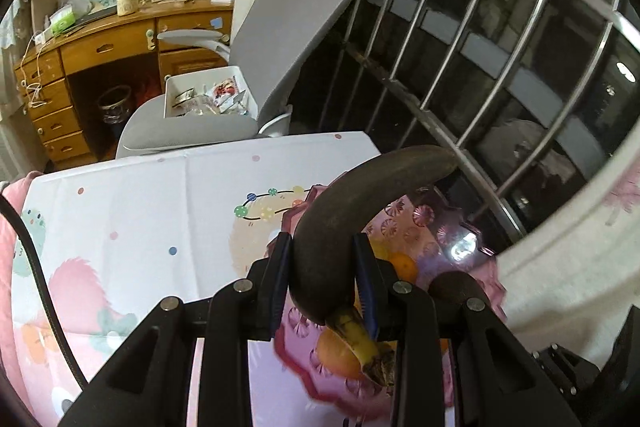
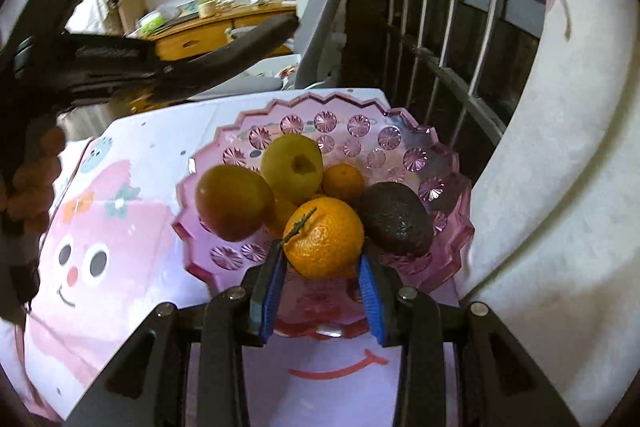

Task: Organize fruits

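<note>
Banana [image 1: 336, 227]: dark brown, almost black skin, smooth and strongly curved, with a yellow stem end ragged at the tip. Clamped between the blue ribbed pads [image 1: 280, 279] of the left gripper [image 1: 324, 283], held in the air above the pink bowl [image 1: 460, 231]; its far end arcs up toward the window bars [image 1: 480, 47].

Pink bowl, right wrist view [image 2: 448, 163]: translucent moulded plastic or glass, zigzag scalloped rim, pressed rosette pattern. Stands on a white cloth [image 2: 132, 187] printed with pink cartoon figures and dots.

Mandarin [image 2: 325, 238]: pebbled orange peel, short green stalk. The right gripper [image 2: 322, 267] has its blue pads against both flanks, holding it at the bowl's near edge, among the fruit pile.

Also in the bowl: avocado [image 2: 396, 219], dark and rough; yellow apple [image 2: 292, 167], dimpled top; a brownish-yellow round fruit [image 2: 234, 201], kind unclear; smaller oranges behind, mostly hidden.

Left edge of the right wrist view: a blurred dark tool body, hard to read. Grey chair [image 1: 296, 39] behind the table.
</note>
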